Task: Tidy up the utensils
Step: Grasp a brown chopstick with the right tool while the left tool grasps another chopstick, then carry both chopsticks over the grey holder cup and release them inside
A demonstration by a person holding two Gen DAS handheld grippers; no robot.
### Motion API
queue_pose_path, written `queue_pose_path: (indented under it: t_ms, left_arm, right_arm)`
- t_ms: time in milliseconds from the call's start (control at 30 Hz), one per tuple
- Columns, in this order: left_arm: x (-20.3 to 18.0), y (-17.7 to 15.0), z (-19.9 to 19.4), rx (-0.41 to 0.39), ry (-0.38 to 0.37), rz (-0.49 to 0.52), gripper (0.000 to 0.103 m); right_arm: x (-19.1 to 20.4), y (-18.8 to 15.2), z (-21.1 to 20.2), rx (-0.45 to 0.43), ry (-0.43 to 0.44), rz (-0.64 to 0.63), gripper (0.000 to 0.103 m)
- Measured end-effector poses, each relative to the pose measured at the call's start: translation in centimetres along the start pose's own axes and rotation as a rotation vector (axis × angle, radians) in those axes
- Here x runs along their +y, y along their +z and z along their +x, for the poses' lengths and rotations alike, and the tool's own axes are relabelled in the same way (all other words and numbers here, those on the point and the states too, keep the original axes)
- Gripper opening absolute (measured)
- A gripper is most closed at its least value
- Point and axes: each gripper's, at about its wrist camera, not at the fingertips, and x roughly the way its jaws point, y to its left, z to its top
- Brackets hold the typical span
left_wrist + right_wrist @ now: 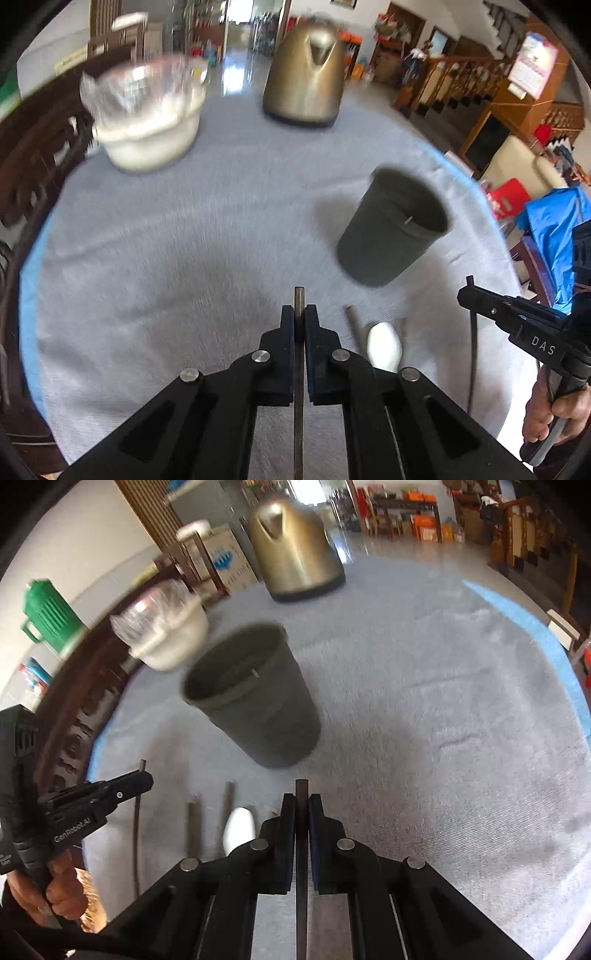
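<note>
A dark grey cup [395,225] stands on the grey cloth; it also shows in the right wrist view [255,694]. My left gripper [299,314] is shut on a thin dark utensil handle [299,369] and holds it above the cloth. My right gripper [301,803] is shut on a dark flat utensil handle [301,849]; it also shows from the side in the left wrist view [466,288]. A white spoon [384,347] and dark sticks [194,827] lie on the cloth between the grippers.
A brass-coloured kettle [304,74] stands at the far side of the round table [166,240]. A white bowl with clear plastic in it [147,110] is at the far left. A dark wooden chair back [29,166] borders the left edge.
</note>
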Motion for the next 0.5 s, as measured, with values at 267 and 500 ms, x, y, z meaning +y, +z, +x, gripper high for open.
queue_pose_path:
  t_ms: [267,500]
  left_arm:
    - [-2.9,2.9,-8.9,-0.247,-0.017,0.040,0.005]
    - [-4.8,7.3,-13.1,-0.434,-0.016,-0.003,0.005]
  right_arm:
    - [1.4,1.1,-9.3,-0.260,0.044,-0.011,0.007]
    - [2.7,3.7,-15.5,-0.454,0.050,0.010,0.007]
